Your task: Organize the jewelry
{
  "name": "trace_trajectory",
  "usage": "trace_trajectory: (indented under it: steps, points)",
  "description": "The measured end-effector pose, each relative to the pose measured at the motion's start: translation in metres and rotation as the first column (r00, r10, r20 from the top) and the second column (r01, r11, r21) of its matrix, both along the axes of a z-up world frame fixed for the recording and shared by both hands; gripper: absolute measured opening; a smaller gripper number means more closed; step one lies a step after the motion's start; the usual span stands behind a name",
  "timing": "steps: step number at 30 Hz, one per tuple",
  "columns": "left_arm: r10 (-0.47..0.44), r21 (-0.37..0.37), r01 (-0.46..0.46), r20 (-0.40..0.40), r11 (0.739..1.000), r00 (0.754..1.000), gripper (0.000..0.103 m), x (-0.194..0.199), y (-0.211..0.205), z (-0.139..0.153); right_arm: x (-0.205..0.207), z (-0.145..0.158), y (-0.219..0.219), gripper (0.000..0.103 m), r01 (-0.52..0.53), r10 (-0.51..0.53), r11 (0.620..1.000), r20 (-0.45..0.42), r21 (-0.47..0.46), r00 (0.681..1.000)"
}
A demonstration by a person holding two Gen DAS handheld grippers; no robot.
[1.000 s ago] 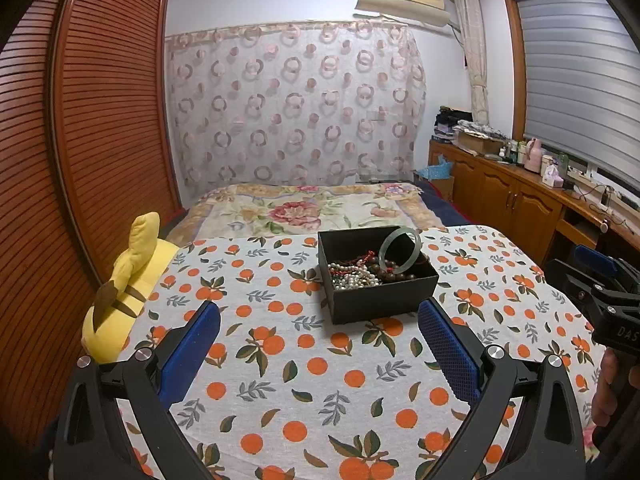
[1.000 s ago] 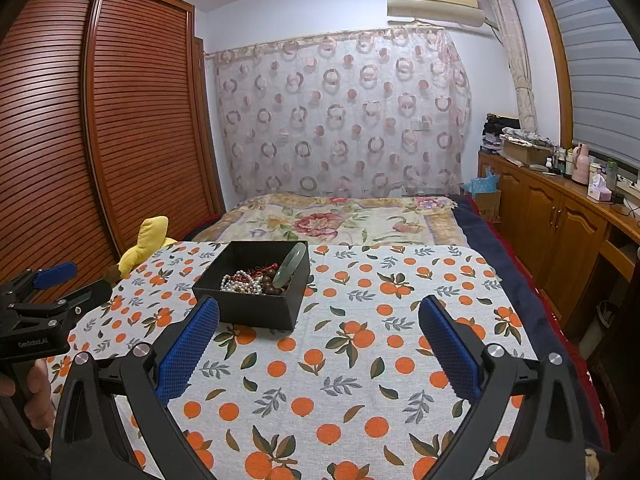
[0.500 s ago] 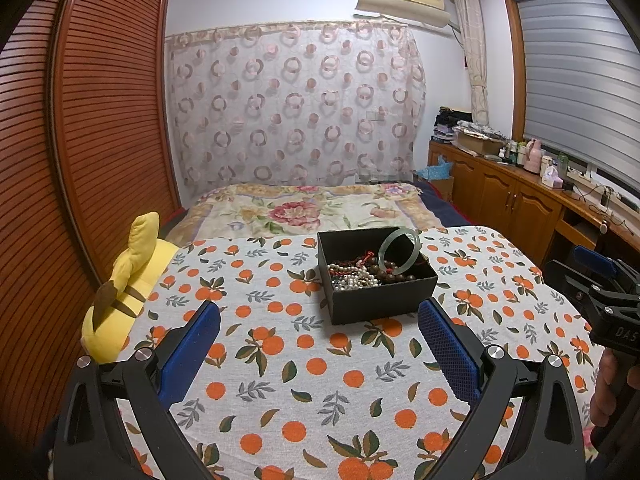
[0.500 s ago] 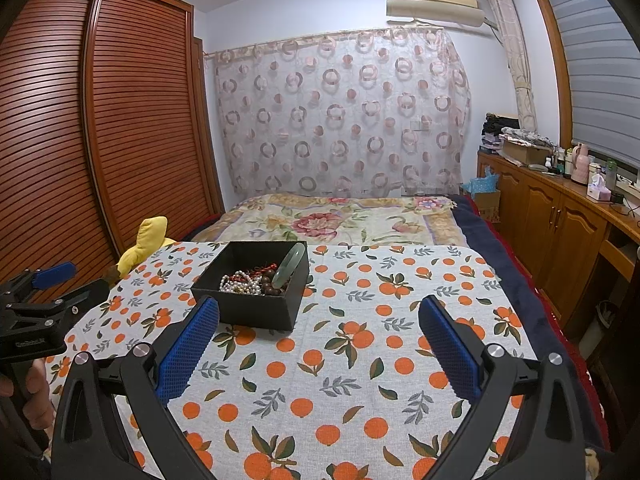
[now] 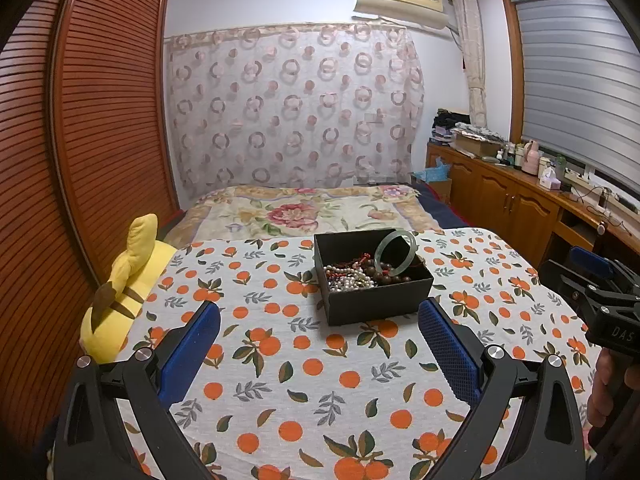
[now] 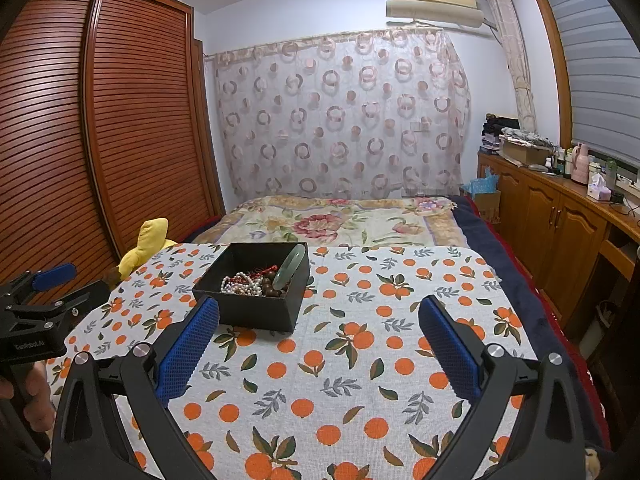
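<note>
Both the left gripper (image 5: 319,332) and the right gripper (image 6: 319,330) hover with fingers spread apart and empty above the orange-print cloth (image 5: 304,364), short of the black box (image 5: 370,276) holding a green bangle (image 5: 396,250) and beaded strands (image 5: 352,278).

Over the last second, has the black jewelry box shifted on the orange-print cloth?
No. The black jewelry box sits on the same printed oranges of the cloth in both wrist views.

Even, slightly dim indoor light, soft shadows, sharp focus, strong fisheye bending, dark vignetted corners
</note>
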State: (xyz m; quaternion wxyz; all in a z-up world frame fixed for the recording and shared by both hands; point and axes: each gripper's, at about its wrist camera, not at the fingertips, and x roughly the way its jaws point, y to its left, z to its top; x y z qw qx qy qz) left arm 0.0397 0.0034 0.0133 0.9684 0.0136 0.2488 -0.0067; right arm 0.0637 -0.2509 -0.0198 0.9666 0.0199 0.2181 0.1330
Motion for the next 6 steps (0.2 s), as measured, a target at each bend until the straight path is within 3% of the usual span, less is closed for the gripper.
trace_trajectory:
  steps: [6]
  points:
    - [0.002, 0.004, -0.002, -0.008, 1.000, 1.000, 0.096, 0.0002, -0.0034, 0.0014, -0.0006, -0.0003, 0.0001, 0.101, 0.001, -0.001, 1.000, 0.002, 0.001, 1.000]
